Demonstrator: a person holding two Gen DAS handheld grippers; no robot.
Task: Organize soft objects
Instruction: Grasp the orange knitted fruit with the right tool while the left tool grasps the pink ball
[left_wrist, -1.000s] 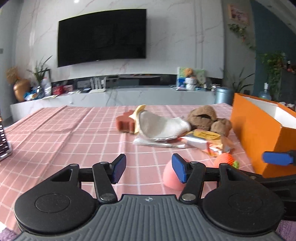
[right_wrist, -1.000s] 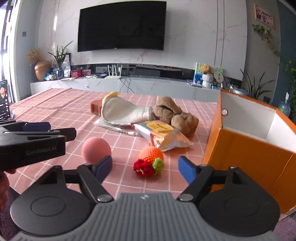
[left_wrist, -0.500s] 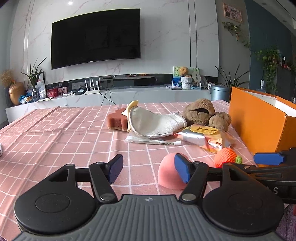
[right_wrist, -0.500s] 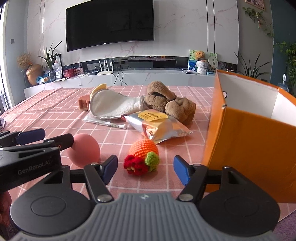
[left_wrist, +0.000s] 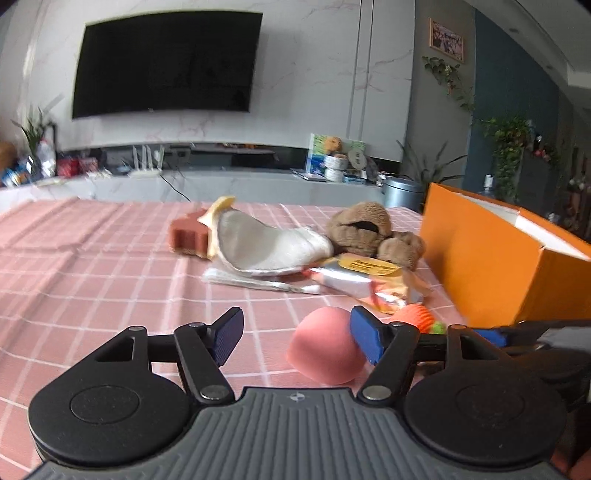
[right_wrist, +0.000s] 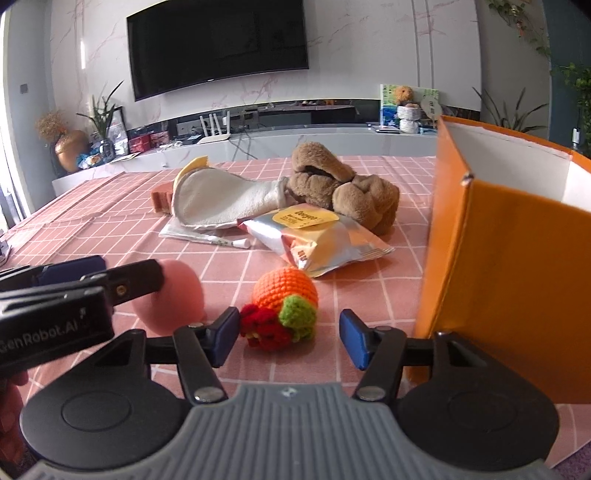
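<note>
One readable mark, "GenRobot.AI", sits on my left tool (right_wrist: 122, 280), jaws released beside the pink ball (right_wrist: 177, 295). My right tool (right_wrist: 288, 338) is closing around the crochet fruit (right_wrist: 284, 306), pads not yet pressing.

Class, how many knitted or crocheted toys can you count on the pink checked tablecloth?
1: the orange crocheted toy lies near the orange box, beside the pink ball. Others may be hidden.

I've brought my right gripper (right_wrist: 288, 338) closer to the crocheted orange toy (right_wrist: 282, 304), fingers closing around it without touching, while my left gripper (left_wrist: 295, 336) has spread slightly beside the pink ball (left_wrist: 323, 345).
</note>
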